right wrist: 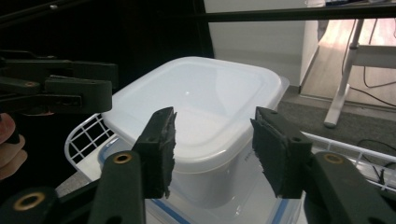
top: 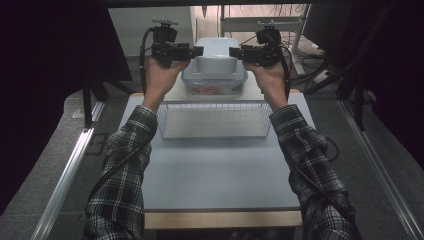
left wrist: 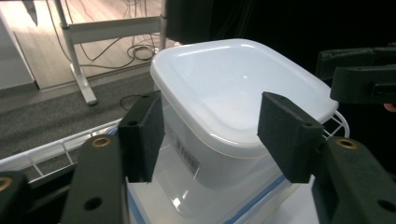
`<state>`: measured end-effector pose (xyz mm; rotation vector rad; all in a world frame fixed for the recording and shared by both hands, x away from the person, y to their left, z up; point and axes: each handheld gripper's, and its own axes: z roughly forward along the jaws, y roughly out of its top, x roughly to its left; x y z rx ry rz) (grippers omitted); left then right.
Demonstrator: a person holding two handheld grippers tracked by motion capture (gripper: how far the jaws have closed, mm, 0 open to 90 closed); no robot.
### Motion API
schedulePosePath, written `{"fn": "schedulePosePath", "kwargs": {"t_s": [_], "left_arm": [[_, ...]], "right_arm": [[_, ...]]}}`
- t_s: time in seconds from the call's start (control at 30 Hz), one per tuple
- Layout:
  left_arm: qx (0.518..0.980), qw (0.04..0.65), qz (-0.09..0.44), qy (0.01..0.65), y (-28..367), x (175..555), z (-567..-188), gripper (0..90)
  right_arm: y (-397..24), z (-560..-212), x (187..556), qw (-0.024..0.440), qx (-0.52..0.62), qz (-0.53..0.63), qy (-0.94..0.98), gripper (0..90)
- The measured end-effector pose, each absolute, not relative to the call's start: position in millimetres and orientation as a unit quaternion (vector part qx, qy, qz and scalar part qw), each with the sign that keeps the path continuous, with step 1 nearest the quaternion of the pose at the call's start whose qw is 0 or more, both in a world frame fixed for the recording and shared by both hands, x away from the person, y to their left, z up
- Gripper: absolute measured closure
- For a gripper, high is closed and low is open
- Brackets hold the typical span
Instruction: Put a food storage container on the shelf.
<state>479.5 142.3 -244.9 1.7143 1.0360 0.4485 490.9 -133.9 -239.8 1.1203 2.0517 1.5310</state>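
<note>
1. Standing upside down on a clear lidded box (top: 214,82), a white plastic tub (top: 216,56) sits at the far end of the table (top: 215,170), its flat base facing up.
2. The clear lidded box beneath it has a blue-edged lid (right wrist: 275,215), and something reddish shows through its front wall in the high view.
3. A white wire basket (top: 214,120) lies on the table just in front of the stacked pair, nearer the person.
4. The left gripper (top: 196,50) is held level at the white plastic tub's left side, pointing inward toward it.
5. In the left gripper view its black pads (left wrist: 142,135) stand apart on either side of the tub's (left wrist: 233,93) near edge, with a visible gap to the plastic; the jaws are parted and grip nothing.
6. The right gripper (top: 235,51) mirrors it from the tub's right side, also level and pointing inward.
7. In the right gripper view its pads (right wrist: 161,149) flank the tub's (right wrist: 201,107) near wall without pressing on it; those jaws are likewise parted and hold nothing.
8. Each gripper view shows the opposite gripper's dark jaws across the tub.
9. Both forearms wear plaid sleeves (top: 122,170), and cables trail back along them.
</note>
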Motion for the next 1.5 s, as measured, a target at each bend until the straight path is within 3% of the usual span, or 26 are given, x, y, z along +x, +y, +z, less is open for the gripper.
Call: {"fn": "schedulePosePath", "kwargs": {"t_s": [0.5, 0.9, 1.5], "left_arm": [[0.759, 0.519, 0.163, 0.358, 142, 449, -261, 17.4], [0.782, 0.501, 0.174, 0.327, 141, 427, -294, 1.6], [0.807, 0.474, 0.181, 0.301, 134, 397, -334, 1.1]], "right_arm": [[-145, -254, 475, 0.165, 0.342, 0.536, 0.754, 24.7], [-152, -283, 457, 0.154, 0.308, 0.532, 0.773, 18.3], [-154, -312, 429, 0.15, 0.272, 0.524, 0.793, 11.4]]}}
